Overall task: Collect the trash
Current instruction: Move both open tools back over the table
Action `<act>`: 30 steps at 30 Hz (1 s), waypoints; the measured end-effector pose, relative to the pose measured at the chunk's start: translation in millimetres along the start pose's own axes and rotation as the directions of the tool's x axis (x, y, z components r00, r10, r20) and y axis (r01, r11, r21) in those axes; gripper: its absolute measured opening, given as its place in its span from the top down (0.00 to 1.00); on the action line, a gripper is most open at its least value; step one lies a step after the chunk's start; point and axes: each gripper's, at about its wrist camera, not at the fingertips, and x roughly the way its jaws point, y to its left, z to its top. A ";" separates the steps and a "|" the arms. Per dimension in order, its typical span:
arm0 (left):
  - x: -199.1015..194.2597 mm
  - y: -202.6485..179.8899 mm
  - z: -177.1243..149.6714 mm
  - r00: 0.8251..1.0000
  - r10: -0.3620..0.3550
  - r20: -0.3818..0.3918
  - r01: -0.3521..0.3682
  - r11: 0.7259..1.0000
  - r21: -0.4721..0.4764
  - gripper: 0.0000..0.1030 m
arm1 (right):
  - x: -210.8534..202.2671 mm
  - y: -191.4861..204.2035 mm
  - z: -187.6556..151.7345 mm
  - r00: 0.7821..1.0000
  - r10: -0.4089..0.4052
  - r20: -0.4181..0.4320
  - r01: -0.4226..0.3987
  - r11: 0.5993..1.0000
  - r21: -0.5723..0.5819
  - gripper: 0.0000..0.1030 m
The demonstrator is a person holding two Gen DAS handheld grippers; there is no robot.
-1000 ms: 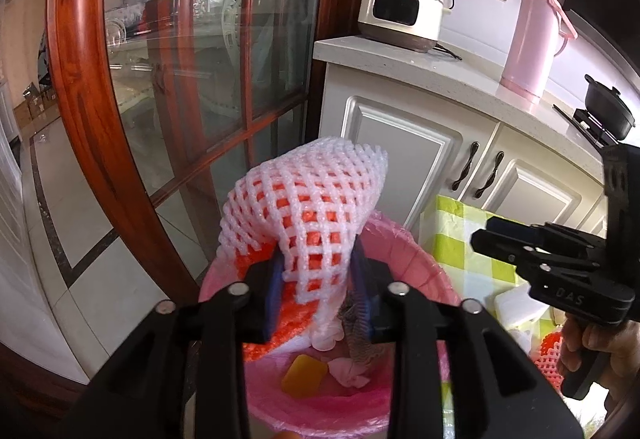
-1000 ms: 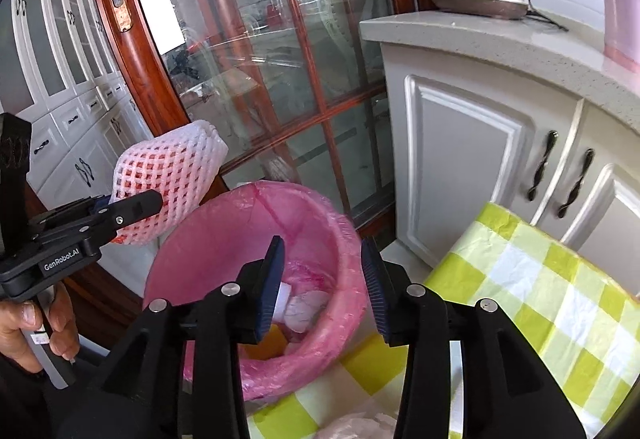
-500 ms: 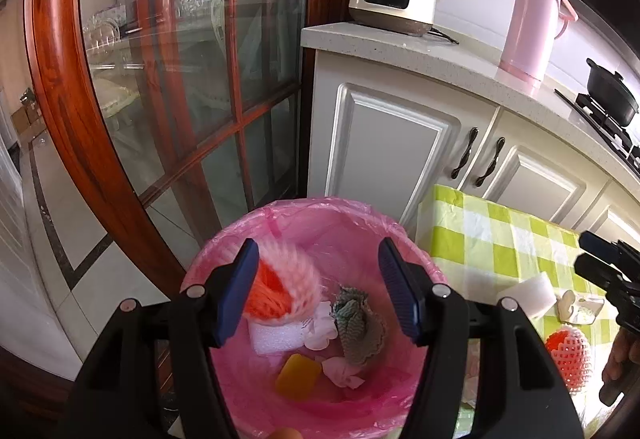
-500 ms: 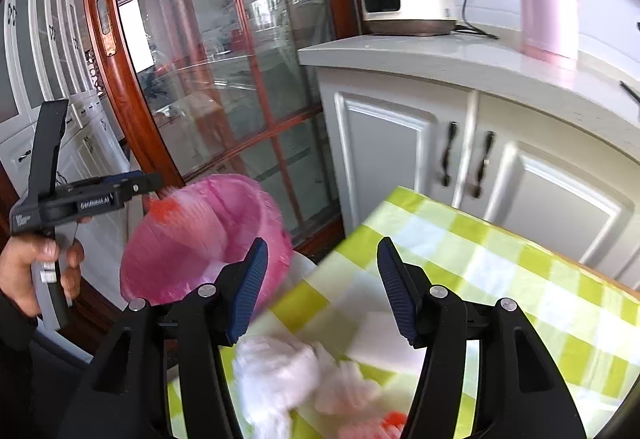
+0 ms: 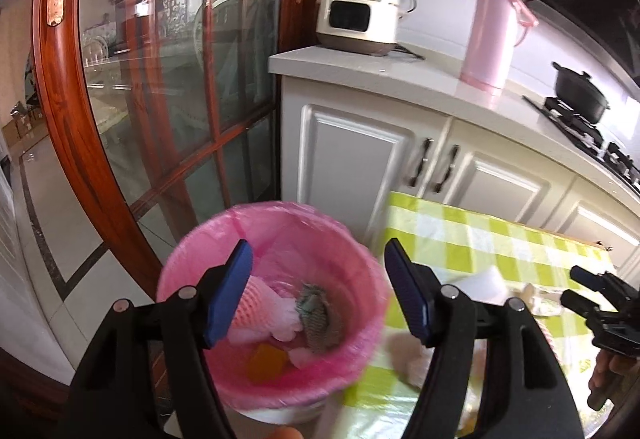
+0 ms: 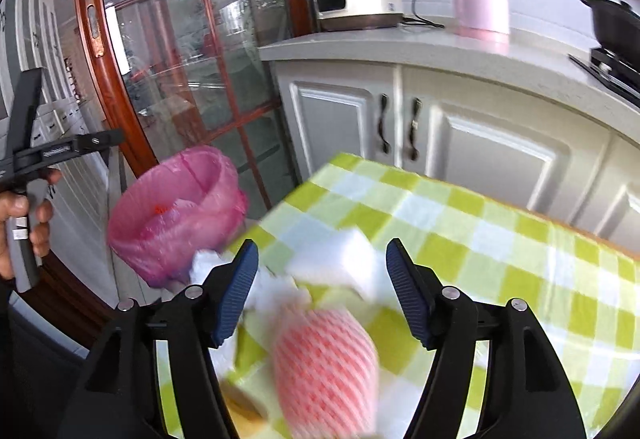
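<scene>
Currently: foam-netted fruit wrapper [image 6: 326, 367] lies at six o'clock between the opening, empty right gripper [image 6: 322, 289], long axis running away; left gripper [image 5: 318, 293], opening and empty, hangs over the pink bin [image 5: 360, 335].

Green-checked tablecloth table [image 6: 500, 239], white foam block [image 6: 340, 259], netted foam sleeve [image 6: 326, 367], crumpled tissue [image 6: 276, 291]
</scene>
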 end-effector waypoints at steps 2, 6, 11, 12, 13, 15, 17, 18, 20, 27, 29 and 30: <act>-9.7 -12.7 -10.4 1.000 -0.019 0.006 0.019 1.000 -0.004 0.33 | -9.5 -11.4 -11.9 1.000 -0.016 -0.004 0.017 1.000 0.015 0.37; -24.0 -38.6 -31.3 0.999 -0.047 0.011 0.047 0.999 -0.001 0.31 | -27.2 -31.7 -28.9 0.999 -0.045 -0.002 0.045 0.998 0.047 0.35; -38.5 -78.8 -57.4 0.996 -0.086 0.005 0.086 0.996 0.028 0.30 | -53.3 -54.9 -51.3 0.996 -0.089 0.007 0.089 0.994 0.071 0.34; -40.3 -85.0 -62.2 0.995 -0.097 0.002 0.097 0.995 0.027 0.30 | -58.7 -59.9 -55.8 0.995 -0.096 0.010 0.095 0.992 0.080 0.34; -41.5 -91.3 -66.8 0.994 -0.106 -0.002 0.106 0.994 0.030 0.30 | -62.8 -63.6 -59.4 0.995 -0.101 0.012 0.100 0.991 0.084 0.33; -44.2 -108.2 -78.7 0.992 -0.123 -0.015 0.124 0.991 0.042 0.30 | -70.1 -71.2 -67.3 0.993 -0.114 0.011 0.112 0.990 0.090 0.33; -44.7 -121.5 -88.8 0.990 -0.135 -0.030 0.137 0.989 0.053 0.30 | -77.2 -79.7 -75.9 0.992 -0.125 0.010 0.123 0.987 0.105 0.33; -44.6 -129.1 -95.5 0.990 -0.139 -0.040 0.141 0.988 0.060 0.30 | -79.5 -83.0 -79.5 0.992 -0.127 0.010 0.125 0.986 0.113 0.33; -43.2 -141.5 -109.3 0.988 -0.143 -0.060 0.147 0.987 0.063 0.30 | -87.6 -90.0 -90.0 0.989 -0.145 0.016 0.142 0.982 0.125 0.33; -32.6 -168.8 -148.4 0.978 -0.156 -0.139 0.168 0.983 0.080 0.30 | -100.6 -104.1 -116.9 0.984 -0.177 0.022 0.171 0.970 0.170 0.33; -30.6 -173.8 -155.9 0.975 -0.160 -0.152 0.174 0.982 0.079 0.30 | -103.0 -105.9 -123.6 0.982 -0.188 0.032 0.180 0.967 0.179 0.33; -29.5 -176.5 -161.1 0.974 -0.161 -0.159 0.176 0.981 0.080 0.30 | -103.9 -105.9 -125.2 0.980 -0.195 0.035 0.186 0.966 0.178 0.33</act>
